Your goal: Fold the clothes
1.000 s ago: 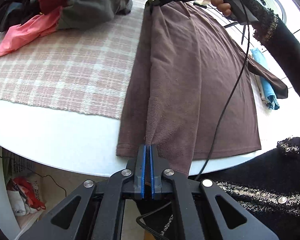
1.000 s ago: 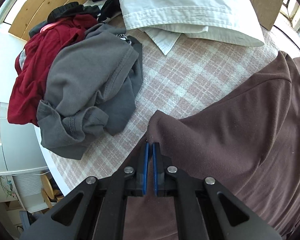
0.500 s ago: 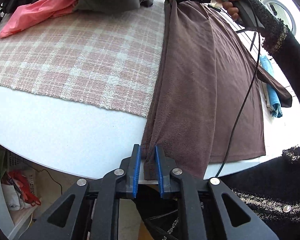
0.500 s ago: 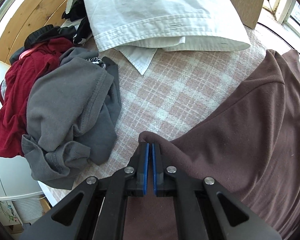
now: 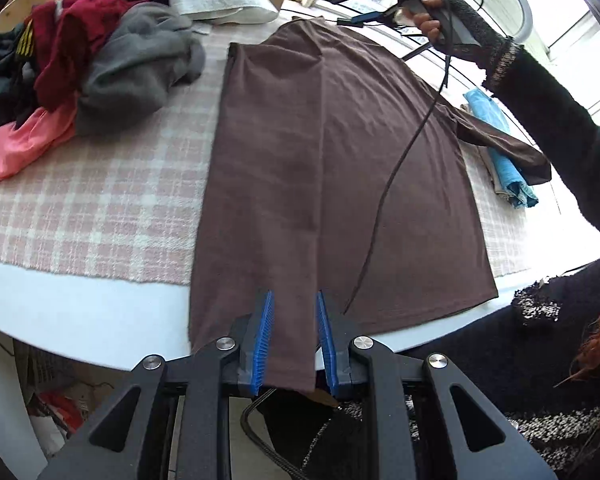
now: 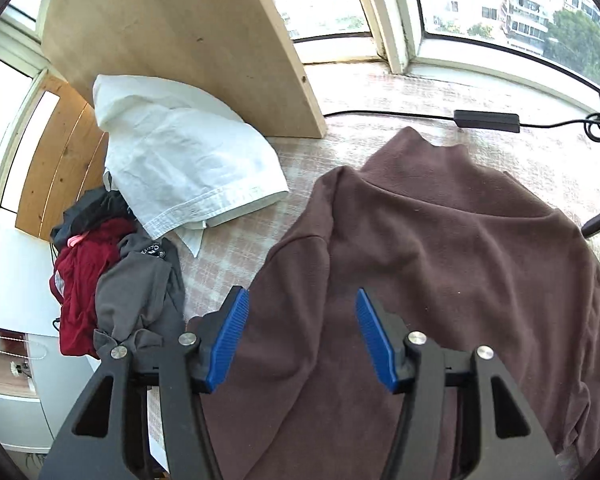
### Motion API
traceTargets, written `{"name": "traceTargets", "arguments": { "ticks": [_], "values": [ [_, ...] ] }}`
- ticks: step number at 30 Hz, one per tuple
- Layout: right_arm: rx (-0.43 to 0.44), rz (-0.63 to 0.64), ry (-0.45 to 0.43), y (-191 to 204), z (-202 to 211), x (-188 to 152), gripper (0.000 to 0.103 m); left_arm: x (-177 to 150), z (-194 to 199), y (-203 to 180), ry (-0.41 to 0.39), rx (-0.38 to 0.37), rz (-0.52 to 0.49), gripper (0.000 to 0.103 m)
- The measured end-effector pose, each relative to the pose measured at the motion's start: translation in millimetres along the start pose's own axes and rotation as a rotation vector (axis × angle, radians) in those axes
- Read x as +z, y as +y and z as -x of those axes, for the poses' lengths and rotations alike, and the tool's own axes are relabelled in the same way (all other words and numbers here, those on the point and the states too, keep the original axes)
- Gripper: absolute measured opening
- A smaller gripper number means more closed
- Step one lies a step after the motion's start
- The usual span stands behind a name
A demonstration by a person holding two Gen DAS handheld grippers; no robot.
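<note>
A brown long-sleeved shirt (image 5: 332, 152) lies flat on the plaid cloth, its left side folded in to a straight edge and its right sleeve stretched out. My left gripper (image 5: 294, 296) hovers at the hem over the table's front edge, jaws a little apart. The hem strip shows between the pads, which do not press on it. My right gripper (image 5: 346, 8), held by a hand, is above the collar end. In the right wrist view the right gripper (image 6: 300, 296) has its jaws opening wide over the shirt's shoulder (image 6: 440, 260), with nothing gripped.
A heap of grey, red and pink clothes (image 5: 140, 64) sits at the left. A folded white shirt (image 6: 188, 160) leans on a wooden board (image 6: 172, 40). Folded blue cloth (image 5: 496, 140) lies under the right sleeve. A power adapter (image 6: 486, 120) lies by the window.
Both grippers let go of the folded edge that they pinched. The right gripper swung away towards the collar and opened wide. The left lifted back from the hem.
</note>
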State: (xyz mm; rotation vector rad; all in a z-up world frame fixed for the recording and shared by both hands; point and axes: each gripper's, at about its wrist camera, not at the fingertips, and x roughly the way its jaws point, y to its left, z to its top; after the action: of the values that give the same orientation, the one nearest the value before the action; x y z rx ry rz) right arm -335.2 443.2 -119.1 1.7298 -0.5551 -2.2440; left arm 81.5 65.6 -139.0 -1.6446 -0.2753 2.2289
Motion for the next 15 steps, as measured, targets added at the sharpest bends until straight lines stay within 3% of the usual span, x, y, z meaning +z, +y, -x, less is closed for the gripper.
{"name": "traceTargets", "arguments": {
  "ticks": [3,6,10,13,14,15],
  "values": [
    [0.033,0.003,0.031,-10.8,-13.5,2.7,0.056,33.3,-4.9,-24.0,-0.016,-0.024,-0.054,0.023],
    [0.052,0.044,0.074,1.6,-41.8,2.3,0.056,74.4,-14.3,-25.3,-0.044,-0.003,-0.057,0.023],
    [0.064,0.104,0.151,15.8,-74.0,6.3,0.056,133.3,-42.4,-3.4,-0.087,0.013,-0.002,0.023],
    [0.068,0.147,0.183,22.8,-85.4,7.4,0.055,165.6,-79.2,12.2,-0.073,0.057,0.007,0.023],
    [0.074,0.158,0.193,24.5,-88.0,7.2,0.052,172.3,-93.3,17.1,-0.051,0.070,0.017,0.024],
    [0.081,0.171,0.208,26.4,-91.7,6.8,0.040,176.4,-106.8,22.4,-0.023,0.073,0.034,0.024]
  ]
}}
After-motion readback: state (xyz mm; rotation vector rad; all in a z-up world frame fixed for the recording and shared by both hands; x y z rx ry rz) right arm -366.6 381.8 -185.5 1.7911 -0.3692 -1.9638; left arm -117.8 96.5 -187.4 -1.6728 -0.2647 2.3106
